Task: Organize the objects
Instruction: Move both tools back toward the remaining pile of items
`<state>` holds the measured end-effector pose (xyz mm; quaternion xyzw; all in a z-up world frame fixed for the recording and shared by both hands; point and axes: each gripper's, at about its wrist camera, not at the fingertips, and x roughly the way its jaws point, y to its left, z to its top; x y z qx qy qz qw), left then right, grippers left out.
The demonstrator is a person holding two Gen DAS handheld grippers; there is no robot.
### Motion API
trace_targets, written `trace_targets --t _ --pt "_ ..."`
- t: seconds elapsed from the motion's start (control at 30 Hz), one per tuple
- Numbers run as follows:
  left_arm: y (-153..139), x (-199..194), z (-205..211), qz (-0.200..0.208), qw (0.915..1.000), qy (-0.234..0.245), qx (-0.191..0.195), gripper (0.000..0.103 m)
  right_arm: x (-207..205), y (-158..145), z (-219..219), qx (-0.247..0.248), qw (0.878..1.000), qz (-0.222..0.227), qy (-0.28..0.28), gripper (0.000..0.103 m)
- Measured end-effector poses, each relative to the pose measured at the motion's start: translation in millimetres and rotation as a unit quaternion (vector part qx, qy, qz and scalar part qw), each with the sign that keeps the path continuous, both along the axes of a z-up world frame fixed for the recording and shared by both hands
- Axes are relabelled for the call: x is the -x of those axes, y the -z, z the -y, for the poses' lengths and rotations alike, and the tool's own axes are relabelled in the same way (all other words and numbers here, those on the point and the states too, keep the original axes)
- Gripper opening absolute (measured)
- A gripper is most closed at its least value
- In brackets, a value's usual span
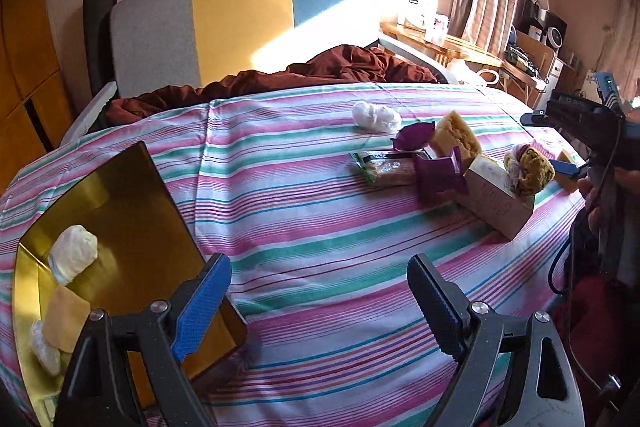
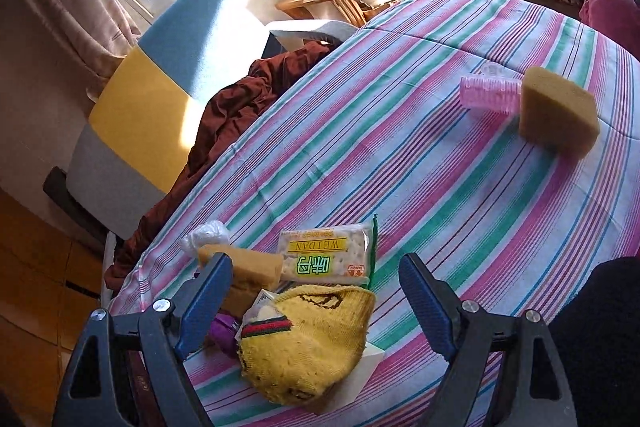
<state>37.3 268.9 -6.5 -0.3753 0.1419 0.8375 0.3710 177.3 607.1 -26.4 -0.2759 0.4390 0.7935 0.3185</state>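
1 gold tray [image 1: 120, 195], left view only

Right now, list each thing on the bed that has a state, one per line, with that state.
Left hand-held gripper: open, empty, over the striped sheet.
Right hand-held gripper: open, nothing gripped, yellow knitted piece between its fingers.
Gold tray: holds three items, a white wrapped bundle among them.
Cracker packet: sealed, lying flat.
Cardboard box: open-topped, knitted piece resting on it.
Pink hair roller: on its side, against a sponge.
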Motion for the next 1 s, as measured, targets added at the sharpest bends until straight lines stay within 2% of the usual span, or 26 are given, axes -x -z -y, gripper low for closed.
trace_targets --t 0.13,0.27,0.3,0.33,0.47,0.53,0.57,0.63,0.73,0.83,0.87,0.93,1.0 --pt "7.1 -0.6 -19.9 0.014 0.9997 0.019 0.007 0.089 -0.9 -1.7 0.6 -0.003 1.000 -0.005 0.001 0.087" --pt "10.8 1.5 -46.5 0.025 0.9984 0.050 -0.010 0.078 -6.5 -4.7 -1.1 -0.003 1.000 -0.026 0.011 0.087" --pt "12.8 3.8 -53.6 0.036 0.9975 0.058 -0.016 0.071 -8.1 -5.4 -1.3 -0.003 0.999 -0.031 0.012 0.087" --pt "16.0 7.0 -61.9 0.049 0.9964 0.066 -0.022 0.069 -9.0 -6.4 -1.5 -0.003 0.999 -0.036 0.013 0.087" --pt "28.7 19.1 -93.8 0.105 0.9903 0.082 -0.040 0.068 -7.2 -7.3 -1.9 -0.004 0.999 -0.041 0.005 0.087" --pt "36.7 25.7 -107.1 0.152 0.9841 0.080 -0.045 0.068 -5.6 -7.4 -1.8 -0.006 0.999 -0.039 0.002 0.087" --pt "39.9 29.5 -111.1 0.182 0.9786 0.078 -0.057 0.068 -5.5 -7.6 -1.7 -0.006 0.999 -0.041 0.000 0.087" --pt "48.1 37.4 -116.4 0.253 0.9618 0.065 -0.080 0.068 -5.8 -8.2 -1.6 -0.007 0.999 -0.044 -0.001 0.087" --pt "56.3 43.3 -122.2 0.322 0.9387 0.038 -0.118 0.068 -5.4 -8.7 -1.4 -0.009 0.999 -0.046 -0.002 0.087" --pt "65.8 51.2 -125.4 0.400 0.9009 -0.006 -0.168 0.071 -6.2 -8.2 -1.9 -0.007 0.999 -0.050 -0.003 0.087" --pt "68.1 52.3 -126.3 0.417 0.8896 -0.020 -0.184 0.075 -6.6 -7.9 -2.4 -0.006 0.999 -0.052 -0.003 0.087" --pt "71.4 55.5 -128.7 0.439 0.8718 -0.048 -0.212 0.088 -7.2 -7.9 -2.6 -0.004 0.998 -0.055 -0.003 0.087" --pt "77.6 59.3 -133.4 0.466 0.8528 -0.075 -0.224 0.091 -6.7 -7.8 -2.6 -0.004 0.998 -0.055 -0.005 0.087"
